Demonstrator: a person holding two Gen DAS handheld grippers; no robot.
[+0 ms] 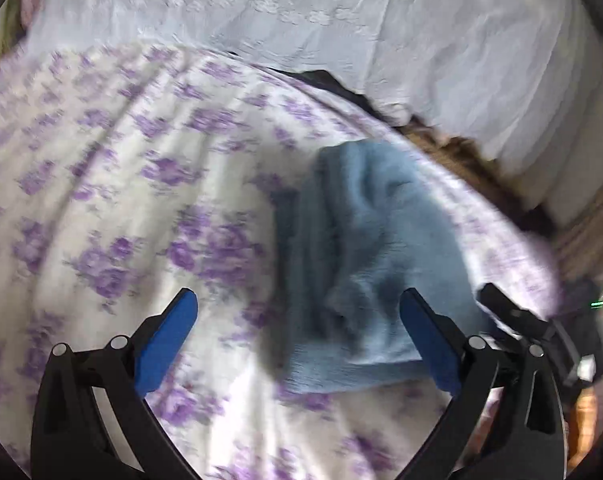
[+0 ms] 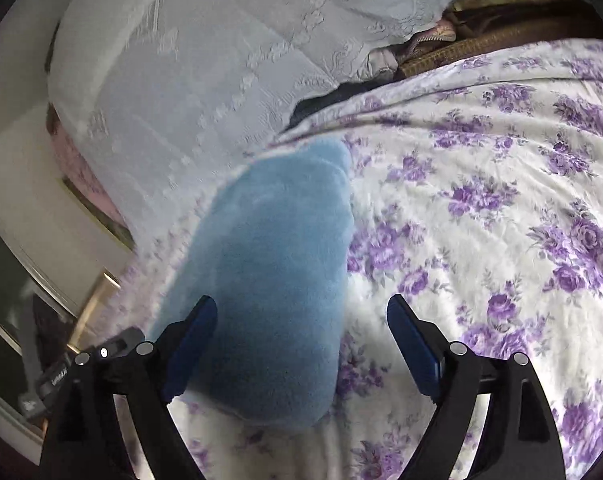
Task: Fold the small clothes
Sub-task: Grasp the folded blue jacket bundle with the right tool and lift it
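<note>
A small light-blue fuzzy garment lies folded lengthwise on the floral bedsheet. My left gripper hovers open over its near left part. The right blue pad overlaps the cloth's edge and the left pad is over bare sheet. In the right wrist view the same garment stretches away from me. My right gripper stands wide open above its near end, with the left pad beside the cloth and nothing gripped. The right gripper's black body shows at the garment's right edge in the left wrist view.
A white embroidered cover lies over the bedding behind the garment. A dark cloth peeks out at the seam, and brown woven fabric lies beyond it. A cabinet with a glass door stands by the bed.
</note>
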